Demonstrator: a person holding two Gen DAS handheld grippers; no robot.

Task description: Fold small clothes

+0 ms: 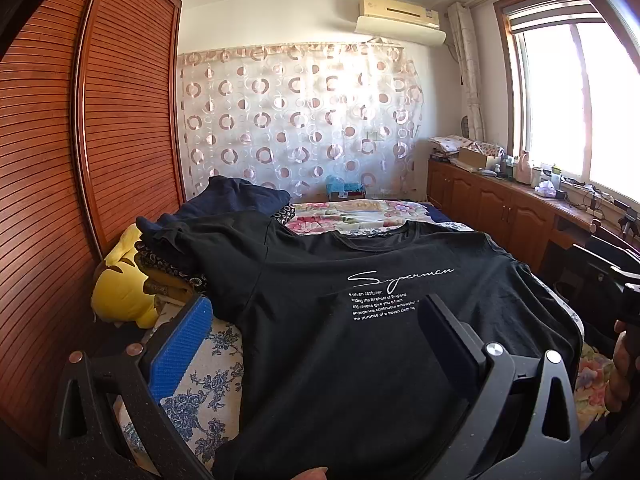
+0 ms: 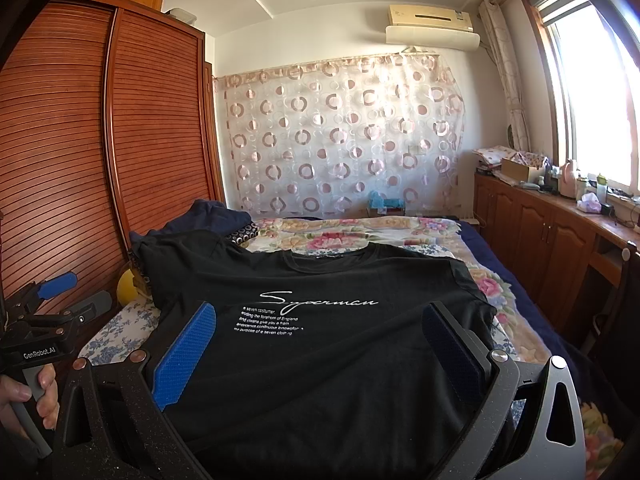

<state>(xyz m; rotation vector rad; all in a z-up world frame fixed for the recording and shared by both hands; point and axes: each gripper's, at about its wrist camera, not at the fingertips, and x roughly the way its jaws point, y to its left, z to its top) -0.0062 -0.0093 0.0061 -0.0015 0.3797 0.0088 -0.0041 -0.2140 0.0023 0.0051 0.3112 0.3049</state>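
Left wrist view: the left tongs (image 1: 316,344) are standing wide open, two pads showing, nothing clamped between them. One black T-shirt (image 1: 360,320) is lying spread front-up on the bed (image 1: 208,364), white lettering facing the camera, collar toward the far end. One yellow plush toy (image 1: 120,284) is sitting at the left bed edge beside a dark blue garment (image 1: 236,196). One air conditioner (image 1: 400,16) is hanging on the far wall.

Right wrist view: the right tongs (image 2: 320,352) are also gaping fully, hovering over the lower part of the same T-shirt (image 2: 320,280), gripping nothing. One hand (image 2: 28,396) is holding the other tool's handle at far left. One circle-patterned curtain (image 2: 340,136) is covering the far wall.
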